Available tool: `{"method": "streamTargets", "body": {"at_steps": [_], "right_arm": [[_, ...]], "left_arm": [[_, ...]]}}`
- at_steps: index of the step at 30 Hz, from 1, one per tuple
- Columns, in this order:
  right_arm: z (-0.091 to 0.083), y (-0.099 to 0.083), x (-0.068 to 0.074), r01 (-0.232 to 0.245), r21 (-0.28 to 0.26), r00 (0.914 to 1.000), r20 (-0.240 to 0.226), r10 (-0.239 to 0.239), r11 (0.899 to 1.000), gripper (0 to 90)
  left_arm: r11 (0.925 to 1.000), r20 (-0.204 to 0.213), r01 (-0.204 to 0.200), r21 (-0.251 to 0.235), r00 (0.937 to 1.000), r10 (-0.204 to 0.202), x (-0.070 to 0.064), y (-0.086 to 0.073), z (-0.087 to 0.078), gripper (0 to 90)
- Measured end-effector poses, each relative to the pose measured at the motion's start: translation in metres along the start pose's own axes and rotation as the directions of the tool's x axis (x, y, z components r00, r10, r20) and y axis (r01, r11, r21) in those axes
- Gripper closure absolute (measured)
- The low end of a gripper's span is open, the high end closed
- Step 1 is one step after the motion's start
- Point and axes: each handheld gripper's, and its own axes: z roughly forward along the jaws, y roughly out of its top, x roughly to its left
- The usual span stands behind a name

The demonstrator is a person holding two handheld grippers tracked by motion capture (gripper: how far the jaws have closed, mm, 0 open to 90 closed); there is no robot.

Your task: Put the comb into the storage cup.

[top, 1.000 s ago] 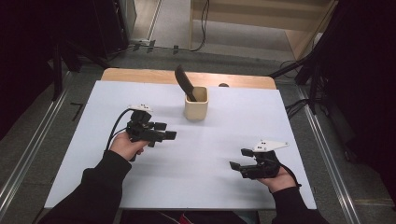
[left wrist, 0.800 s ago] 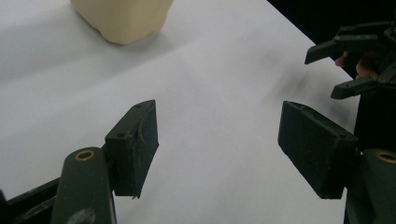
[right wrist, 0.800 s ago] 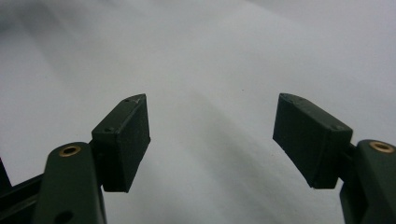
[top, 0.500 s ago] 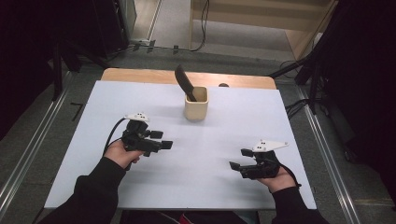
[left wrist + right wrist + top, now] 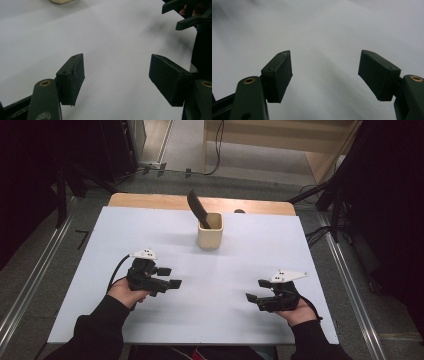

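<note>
while both jaw pairs are spread wide with nothing between them, the left hand-held gripper and the right hand-held gripper are held low over the near part of the white bench, pointed toward each other. the space between them is left bare. at the far middle of the bench, well apart from either tool, a cream cup is seen upright, and a black spatula is stood in it, its blade leaning up and to the left above the rim. the spatula is judged to be kept upright by the cup wall, so that its upper part is left free to be gripped. in the left gripper view the cup's base is caught at the top edge, and the other tool at the upper right.
</note>
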Motion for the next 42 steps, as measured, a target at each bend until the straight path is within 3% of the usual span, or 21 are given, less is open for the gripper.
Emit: {"method": "streamTargets", "body": {"at_steps": [6, 11, 29, 42], "right_arm": [[0.0, 0.0, 0.0, 0.0, 0.003, 1.0, -0.001, 0.0, 1.0, 25.4], [0.001, 0.0, 0.0, -0.003, 0.008, 1.0, 0.002, 0.003, 1.0, 25.2], [0.004, -0.001, -0.001, -0.005, 0.023, 1.0, 0.002, 0.005, 1.0, 24.1], [0.005, -0.002, -0.002, -0.014, 0.027, 0.9999, 0.004, 0.013, 1.0, 24.0]], "left_arm": [[0.9998, -0.008, -0.016, 0.01, 0.9998, 0.016, -0.003, -0.006, -0.002, 29.4], [0.9984, -0.03, -0.053, 0.02, 0.9981, 0.054, -0.008, -0.012, -0.005, 29.4], [0.9989, -0.029, -0.036, 0.03, 0.9989, 0.037, -0.009, -0.032, -0.023, 29.3], [0.9995, -0.052, -0.023, 0.02, 0.9984, 0.024, -0.005, -0.043, -0.037, 29.3]]}}
